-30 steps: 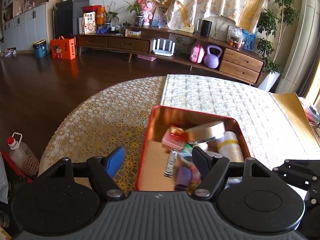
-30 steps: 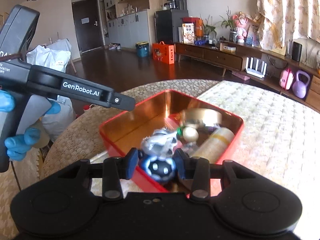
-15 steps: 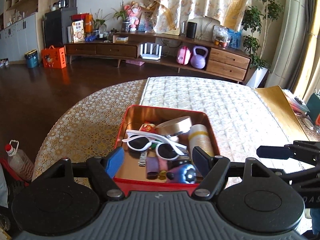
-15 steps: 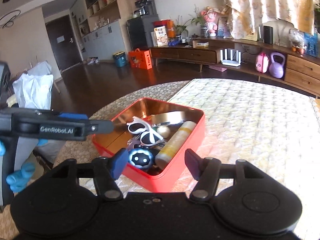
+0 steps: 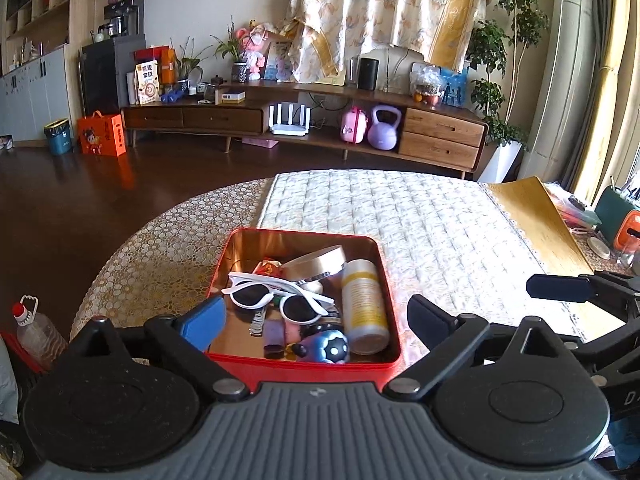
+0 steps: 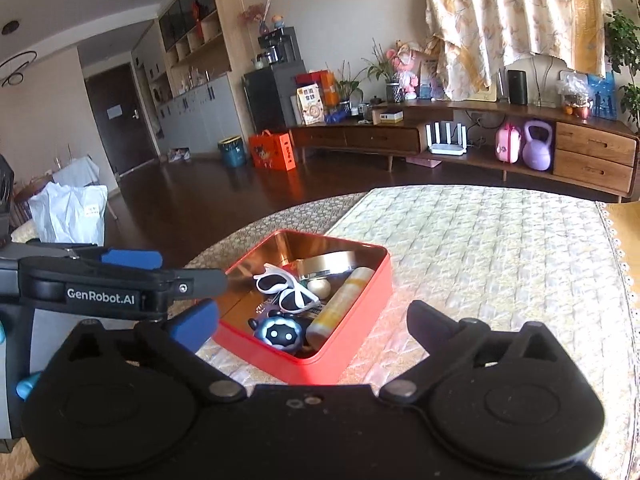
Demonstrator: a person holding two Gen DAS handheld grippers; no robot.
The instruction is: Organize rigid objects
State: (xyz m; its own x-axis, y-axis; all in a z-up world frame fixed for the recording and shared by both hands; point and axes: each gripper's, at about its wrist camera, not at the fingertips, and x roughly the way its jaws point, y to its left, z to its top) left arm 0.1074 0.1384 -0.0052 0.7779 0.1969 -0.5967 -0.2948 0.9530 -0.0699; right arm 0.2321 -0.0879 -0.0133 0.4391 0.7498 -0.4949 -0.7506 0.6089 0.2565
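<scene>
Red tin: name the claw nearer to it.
Left. Both claws are opening, empty. The left claw straddles the red tin's near edge; the right claw sits off to its right.

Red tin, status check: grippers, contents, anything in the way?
Left gripper and right gripper opening, nothing between jaws. Red tin holds white sunglasses, yellow bottle, blue round toy, gold lid. Nothing in the way.

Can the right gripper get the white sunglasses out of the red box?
Probably yes. The white sunglasses lie on top of the pile in the red box, nothing covering them. The right gripper holds nothing, its jaws are opening, and the box has no lid.
</scene>
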